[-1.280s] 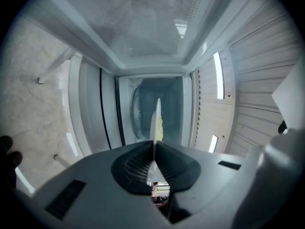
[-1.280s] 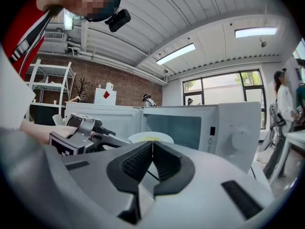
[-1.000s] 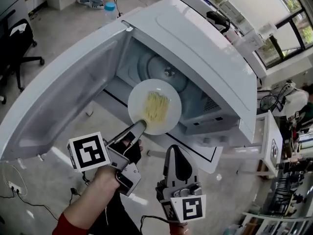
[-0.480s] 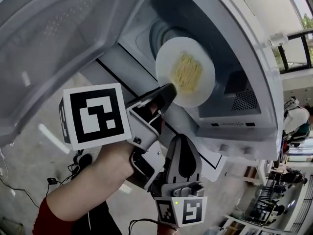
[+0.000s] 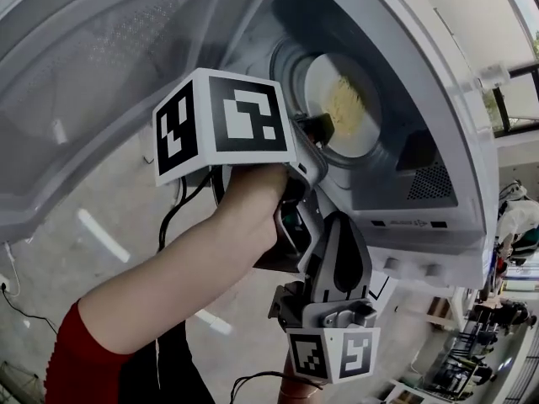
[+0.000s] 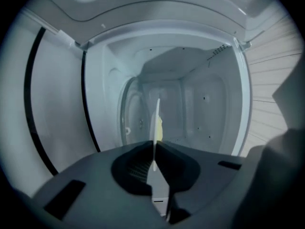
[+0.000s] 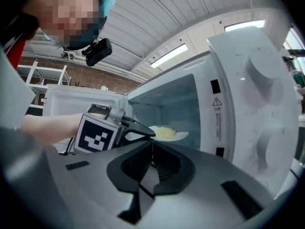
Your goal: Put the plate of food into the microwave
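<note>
**Plate of food held inside the microwave, not yet released**

The plate (image 5: pixel 364 129) with its heap of pale food (image 5: pixel 344 101) is within the microwave (image 5: pixel 425 74) cavity. It is held by its near rim in the left gripper (image 5: pixel 316 127), whose jaws are clenched on that rim. The left gripper view shows the plate edge-on between them. The right gripper (image 5: pixel 337 225) waits outside the microwave, below its open front, with its jaws pressed together on nothing.

To finish well, the plate should probably be kept level and brought down onto the middle of the glass turntable (image 5: pixel 383 154) before the jaws part. Released while tilted, or off to one side of the microwave floor, it could rock or slide. Once the jaws are apart, the left gripper should draw straight back out of the microwave so that it does not drag the rim. The open door (image 5: pixel 93 74) beside the microwave leaves room for that.

No view settles whether the plate already touches the turntable or hangs just above it. In the head view the marker cube (image 5: pixel 223 124) and the hand (image 5: pixel 253 204) cover the near rim and the grip itself. The gap between the plate's far rim and the microwave's back wall cannot be judged. The surface under the microwave is hardly visible.
</note>
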`<state>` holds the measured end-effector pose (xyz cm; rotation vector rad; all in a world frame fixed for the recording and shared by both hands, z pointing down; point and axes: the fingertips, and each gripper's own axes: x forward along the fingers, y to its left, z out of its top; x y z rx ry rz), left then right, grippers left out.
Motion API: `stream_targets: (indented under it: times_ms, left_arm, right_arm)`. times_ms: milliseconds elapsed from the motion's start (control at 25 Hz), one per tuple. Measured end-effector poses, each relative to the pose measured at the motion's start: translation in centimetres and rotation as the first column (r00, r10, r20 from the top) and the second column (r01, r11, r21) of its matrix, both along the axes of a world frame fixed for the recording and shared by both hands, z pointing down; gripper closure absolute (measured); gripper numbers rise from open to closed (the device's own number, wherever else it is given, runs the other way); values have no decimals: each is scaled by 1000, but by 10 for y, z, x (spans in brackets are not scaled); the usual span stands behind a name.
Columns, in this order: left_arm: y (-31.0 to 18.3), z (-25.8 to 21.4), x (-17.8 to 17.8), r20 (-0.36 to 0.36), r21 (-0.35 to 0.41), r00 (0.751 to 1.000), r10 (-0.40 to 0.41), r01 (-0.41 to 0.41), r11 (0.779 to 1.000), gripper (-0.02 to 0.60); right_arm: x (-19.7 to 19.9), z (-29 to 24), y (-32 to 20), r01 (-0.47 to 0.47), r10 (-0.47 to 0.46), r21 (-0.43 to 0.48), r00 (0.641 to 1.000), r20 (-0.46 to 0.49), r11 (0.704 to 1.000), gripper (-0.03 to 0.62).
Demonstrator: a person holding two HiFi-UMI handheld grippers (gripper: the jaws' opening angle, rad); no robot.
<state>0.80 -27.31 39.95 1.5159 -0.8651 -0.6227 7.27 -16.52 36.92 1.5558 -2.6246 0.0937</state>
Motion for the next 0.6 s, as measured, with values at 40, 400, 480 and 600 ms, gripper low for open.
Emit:
stream_targets:
  times_ms: [40,400,480,600]
  left_arm:
    - [-1,2,-2,-1,-8,1000,1,-1,1000,560]
    - [-21,1,-15,8,-102,1000,-16,16,995,541]
    - [-24,2,-15,14,-121,1000,-9,10,993,538]
    - [-26,2,-15,20,-136,1000,8,-5,991,538]
  right_arm:
    - [-4,-3,-2,5,-5,7,1000,-4,1000,579]
    - [-5,-7,-15,-4,4,-9,1000,8,1000,579]
    - [-4,-6,-17,-8,8,-15,999,36,1000,579]
    - [-9,-10,-19,-4,4,-11,999,44,1000,579]
